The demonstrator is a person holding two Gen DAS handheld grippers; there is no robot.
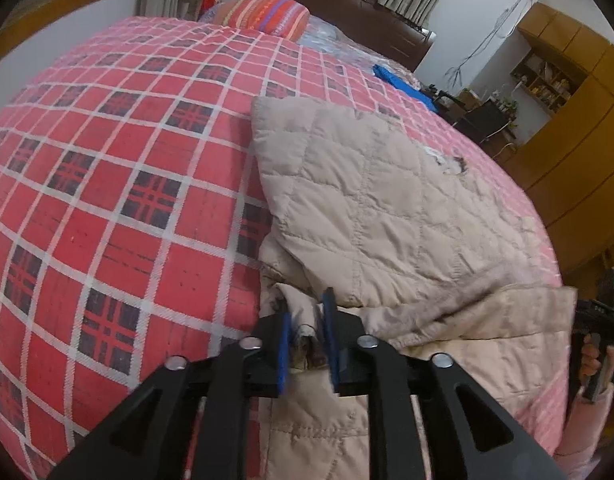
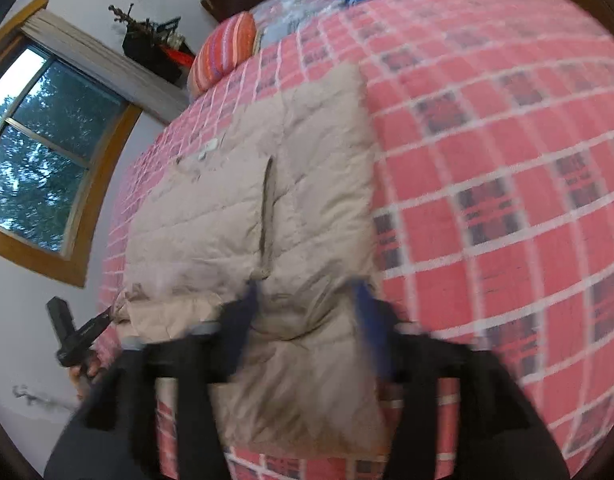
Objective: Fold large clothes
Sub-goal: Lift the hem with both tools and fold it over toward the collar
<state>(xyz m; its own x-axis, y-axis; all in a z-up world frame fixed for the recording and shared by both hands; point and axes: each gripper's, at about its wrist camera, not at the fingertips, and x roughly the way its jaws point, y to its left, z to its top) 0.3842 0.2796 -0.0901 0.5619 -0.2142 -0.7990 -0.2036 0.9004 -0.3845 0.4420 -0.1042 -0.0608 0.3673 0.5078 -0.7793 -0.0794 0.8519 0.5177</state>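
Left hand-held gripper (image 1: 307, 336) clenched the beige quilted coat's (image 1: 371, 200) hem; right hand-held gripper (image 2: 307, 320) straddled it, released. Lifting both corners evenly seemed wise.

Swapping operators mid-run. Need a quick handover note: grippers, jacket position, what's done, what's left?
Left gripper: shut on a bunched edge of the beige quilted padded jacket at the near bed edge.
Right gripper: open, jaws spread wide either side of the jacket's near end; view blurred, no clamp visible.
Jacket lies on the red plaid bedspread, far part already doubled into a flat panel.
Left: bring the near end over, square up and flatten.
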